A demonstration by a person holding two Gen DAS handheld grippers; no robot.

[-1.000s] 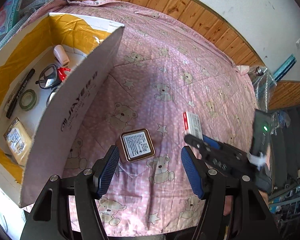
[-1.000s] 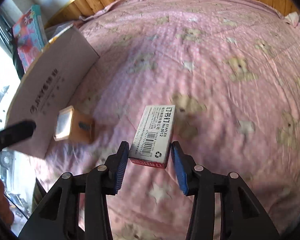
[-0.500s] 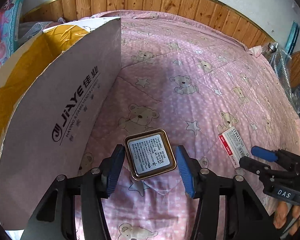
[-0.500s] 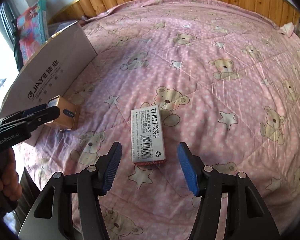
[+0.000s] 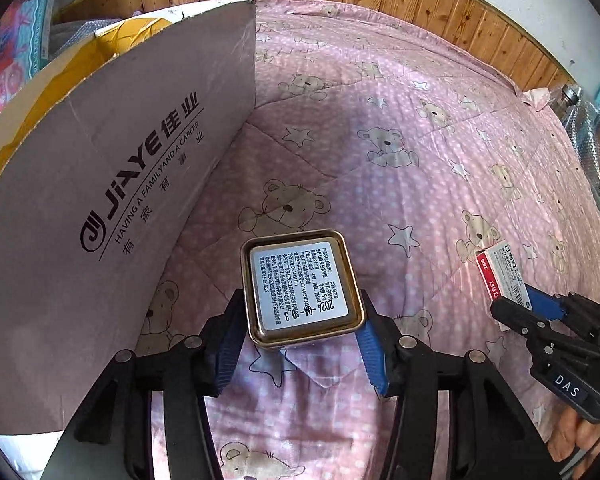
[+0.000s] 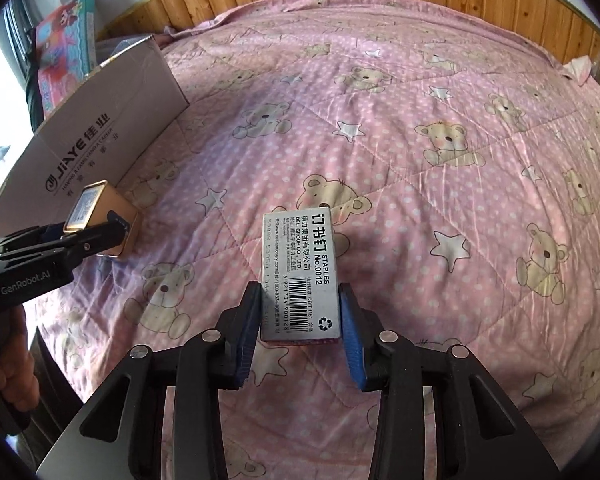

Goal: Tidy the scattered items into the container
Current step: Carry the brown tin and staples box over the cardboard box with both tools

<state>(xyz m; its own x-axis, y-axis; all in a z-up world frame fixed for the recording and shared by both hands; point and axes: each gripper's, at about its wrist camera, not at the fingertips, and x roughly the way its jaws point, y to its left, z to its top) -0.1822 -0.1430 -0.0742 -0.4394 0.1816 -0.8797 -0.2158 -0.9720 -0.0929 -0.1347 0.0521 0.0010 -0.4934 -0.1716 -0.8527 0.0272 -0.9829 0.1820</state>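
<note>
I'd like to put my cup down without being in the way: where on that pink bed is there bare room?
Most of the quilt is bare: the whole stretch from the staples box back to the wooden wall. It is crowded only near the cardboard box, where the left gripper works at the gold tin and the right gripper at the staples box.
</note>
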